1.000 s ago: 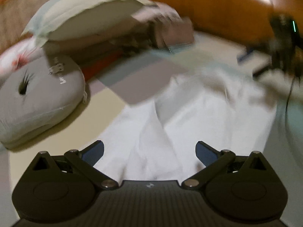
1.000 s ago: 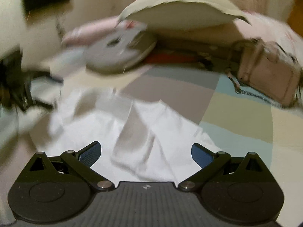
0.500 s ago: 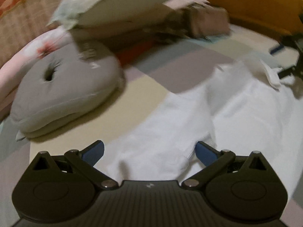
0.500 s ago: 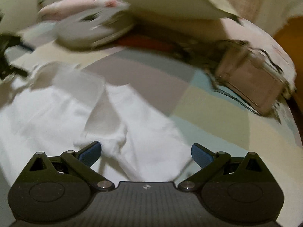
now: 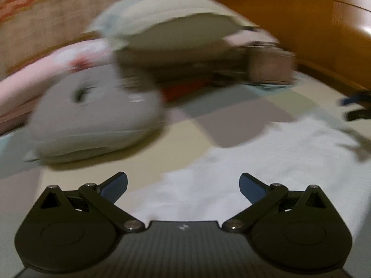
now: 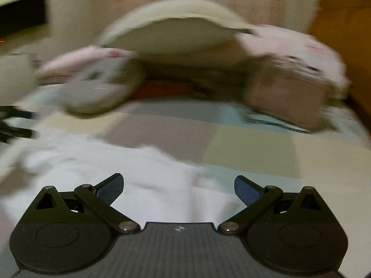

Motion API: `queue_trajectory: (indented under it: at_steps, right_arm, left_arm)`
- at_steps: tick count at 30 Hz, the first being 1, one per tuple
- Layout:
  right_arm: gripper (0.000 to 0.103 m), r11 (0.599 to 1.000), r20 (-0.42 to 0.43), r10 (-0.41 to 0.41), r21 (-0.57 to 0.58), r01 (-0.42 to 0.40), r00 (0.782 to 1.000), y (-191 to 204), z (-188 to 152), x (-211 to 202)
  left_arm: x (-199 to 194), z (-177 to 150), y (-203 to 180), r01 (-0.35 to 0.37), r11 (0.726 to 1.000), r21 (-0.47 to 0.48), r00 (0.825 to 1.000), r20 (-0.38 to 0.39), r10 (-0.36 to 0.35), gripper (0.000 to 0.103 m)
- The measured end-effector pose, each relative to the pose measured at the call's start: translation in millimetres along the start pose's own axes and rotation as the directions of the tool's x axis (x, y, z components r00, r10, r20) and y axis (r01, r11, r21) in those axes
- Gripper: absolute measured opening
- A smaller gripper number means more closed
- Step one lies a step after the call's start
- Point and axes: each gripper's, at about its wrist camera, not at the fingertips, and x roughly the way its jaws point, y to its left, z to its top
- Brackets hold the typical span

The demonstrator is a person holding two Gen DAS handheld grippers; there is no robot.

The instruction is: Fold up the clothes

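Observation:
A white garment [image 5: 266, 162] lies spread on a patchwork bed cover [image 5: 234, 125], blurred by motion. My left gripper [image 5: 183, 185] hovers open over the garment's near left edge, nothing between its blue-padded fingers. In the right wrist view the same white garment [image 6: 129, 173] fills the lower left, and my right gripper [image 6: 178, 186] hangs open above its near right part, holding nothing. The right gripper [image 5: 358, 108] shows as a dark shape at the far right of the left wrist view; the left gripper [image 6: 14, 122] shows at the left edge of the right wrist view.
A grey round cushion [image 5: 92, 118] lies left of the garment. Behind it sit a pale pillow [image 5: 176, 30], pink bedding [image 5: 46, 69] and a brownish-pink handbag [image 6: 287, 97]. An orange wooden headboard [image 5: 313, 27] stands at the back right. Bare bed cover [image 6: 278, 153] lies right of the garment.
Both grippers have swung and dropped low toward the near edge of the garment, staying open. The folds seen earlier between the fingers are now flatter cloth; the views are blurred.

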Motion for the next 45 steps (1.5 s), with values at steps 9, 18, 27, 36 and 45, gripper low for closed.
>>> queue_trajectory:
  at_steps: [9,18,27,36,45]
  right_arm:
    - [0.103,0.990,-0.086,0.136,0.038,-0.134,0.987,9.1,-23.1,44.8]
    - [0.103,0.996,-0.089,0.078,0.042,-0.075,0.993,19.9,-30.1,11.4]
    - [0.103,0.995,-0.198,-0.005,-0.102,-0.015,0.980,60.9,-70.4,8.1]
    - [0.103,0.984,-0.210,-0.077,-0.175,0.040,0.975,67.0,-82.0,-5.4]
    - [0.103,0.896,-0.173,-0.260,-0.410,0.171,0.950,104.8,-95.5,-60.1]
  left_arm:
    - [50.4,-18.6,-13.3,0.071,0.997,-0.014,0.993,-0.091,-0.072,0.102]
    - [22.5,-27.4,5.0,-0.010,0.992,-0.128,0.999,-0.042,0.005,0.102]
    - [-21.8,-62.8,-55.3,0.202,0.978,-0.046,0.978,-0.046,-0.204,0.102]
    - [-47.8,-101.1,-67.4,0.114,0.990,-0.087,0.976,-0.176,-0.128,0.102]
    - [-99.7,-100.4,-95.6,-0.011,0.992,0.123,0.989,-0.146,0.029,0.102]
